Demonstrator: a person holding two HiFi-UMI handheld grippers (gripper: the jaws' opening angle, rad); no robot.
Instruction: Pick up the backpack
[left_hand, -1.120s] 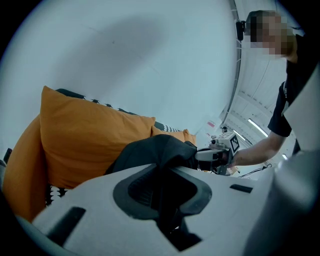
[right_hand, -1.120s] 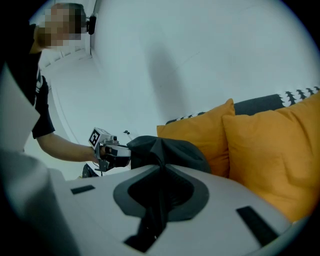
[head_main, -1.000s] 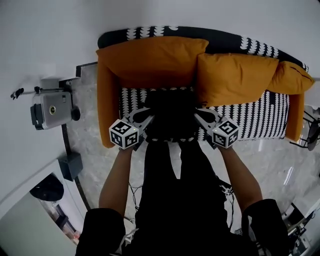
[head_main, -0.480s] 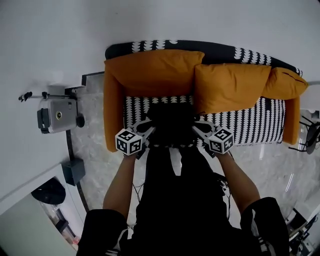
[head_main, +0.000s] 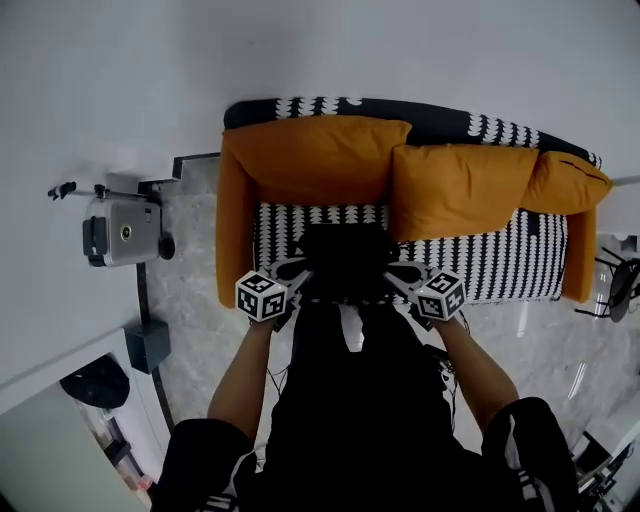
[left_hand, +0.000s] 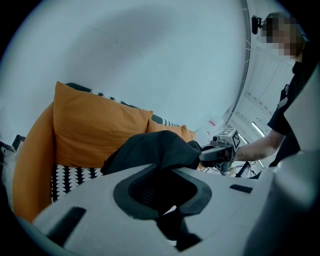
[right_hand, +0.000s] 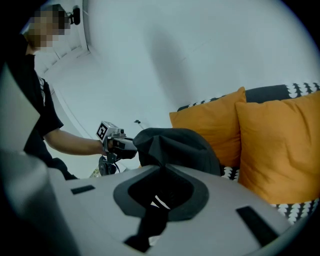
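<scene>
Sofa (head_main: 500, 268), backpack (head_main: 345, 258) and both grippers sit lower in the head view than a second ago, and the two grippers stand a little closer together.

White wall (head_main: 300, 45) fills the top of the frame, right behind the sofa's back. The sofa spans the middle, its front edge about level with the grippers. Open floor (head_main: 195, 295) lies left of the sofa's left arm, up to a grey device (head_main: 122, 232) on a stand at the left edge, and again at lower right, in front of the seat.

The backpack is black, soft and crumpled, humped at centre frame over the seat's front edge, between the grippers. The left gripper (head_main: 298, 272) has its jaws closed on the bag's left side, with a fold of black cloth pinched between them. The right gripper (head_main: 393, 273) is clamped the same way on the right side.

Count: one sofa, three orange cushions (head_main: 320, 160), one backpack, two grippers, one grey device.
</scene>
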